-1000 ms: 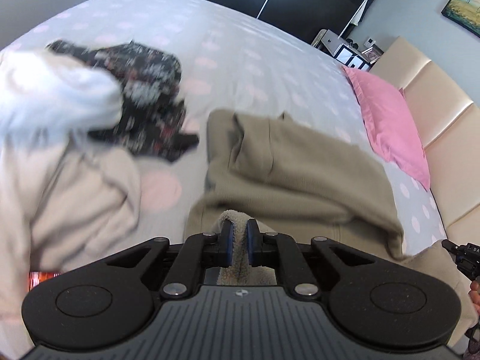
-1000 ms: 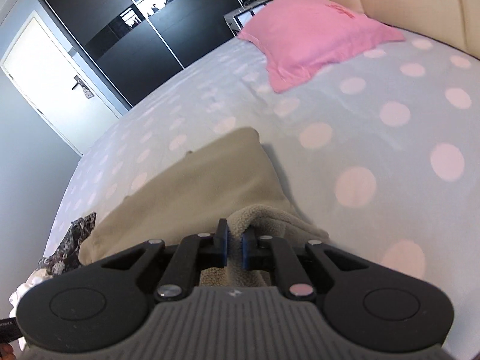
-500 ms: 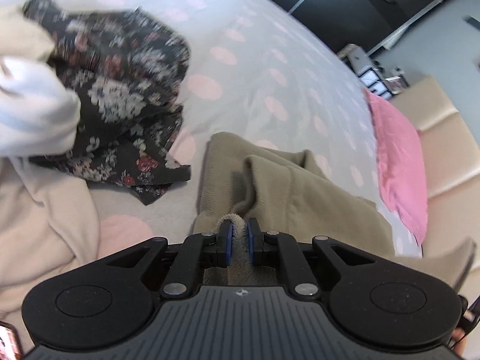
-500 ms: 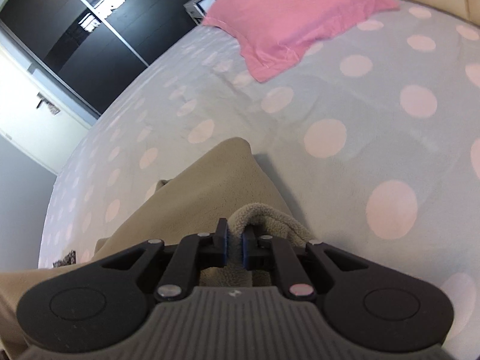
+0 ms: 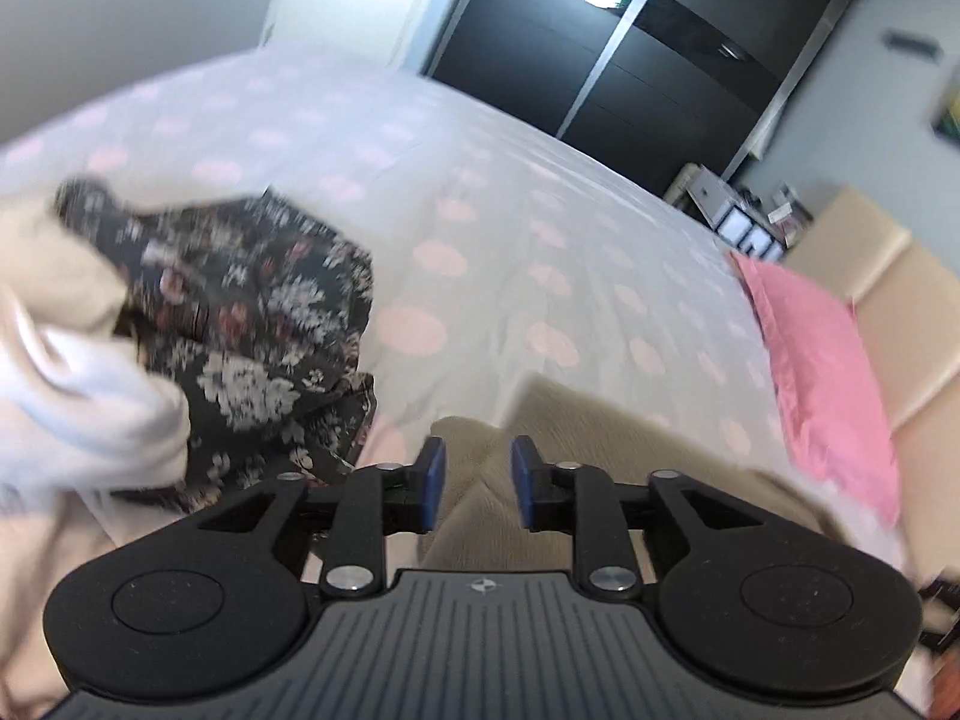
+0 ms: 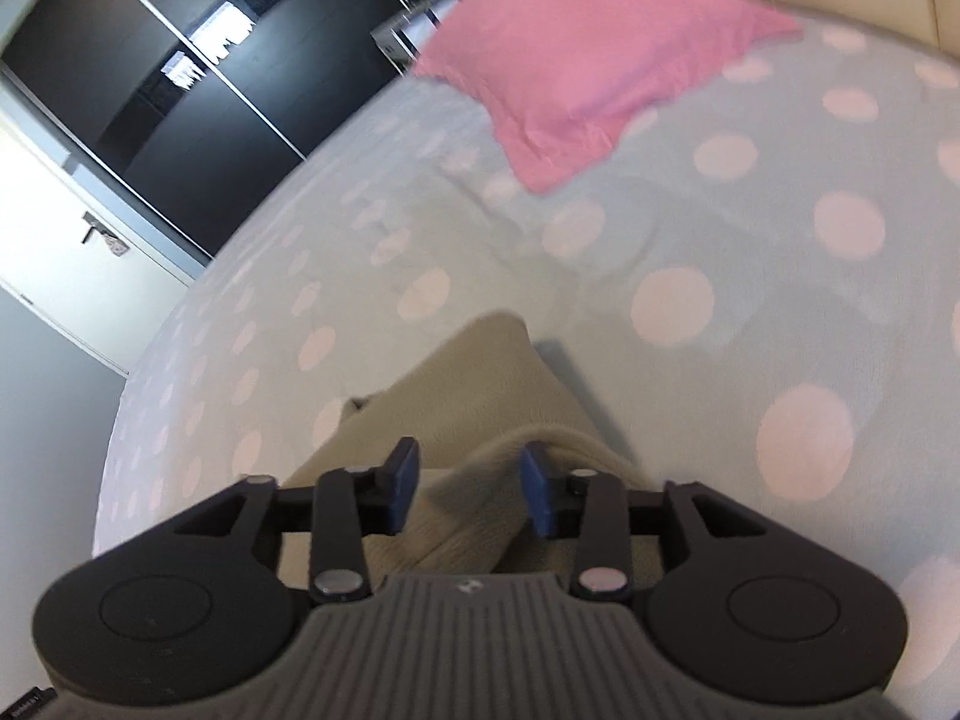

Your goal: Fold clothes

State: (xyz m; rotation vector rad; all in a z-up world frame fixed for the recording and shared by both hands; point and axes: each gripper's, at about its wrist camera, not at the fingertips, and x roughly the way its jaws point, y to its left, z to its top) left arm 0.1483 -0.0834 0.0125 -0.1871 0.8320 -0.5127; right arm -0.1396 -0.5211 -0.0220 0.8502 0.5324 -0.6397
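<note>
1. Fleece in a soft beige-tan, a thick folded garment, lies on a bed with a pale grey cover dotted in pink, directly below both tools.
2. The left tool hangs over the garment's near edge with its blue-padded fingers spread apart; a ridge of the cloth shows in the gap, but whether either pad touches it cannot be told.
3. The right tool is likewise parted, its blue pads standing either side of a raised fold of the same beige garment; the right pad sits just against that fold, without a clamp.
4. In the left wrist view, a black floral-print garment lies crumpled to the left of the beige one, beside a white fluffy piece and a cream cloth, all blurred.
5. A pink square pillow rests at the head of the bed, well apart from the garment, against a cream padded headboard.
6. Dark glossy wardrobe doors and a white door stand beyond the bed.
</note>
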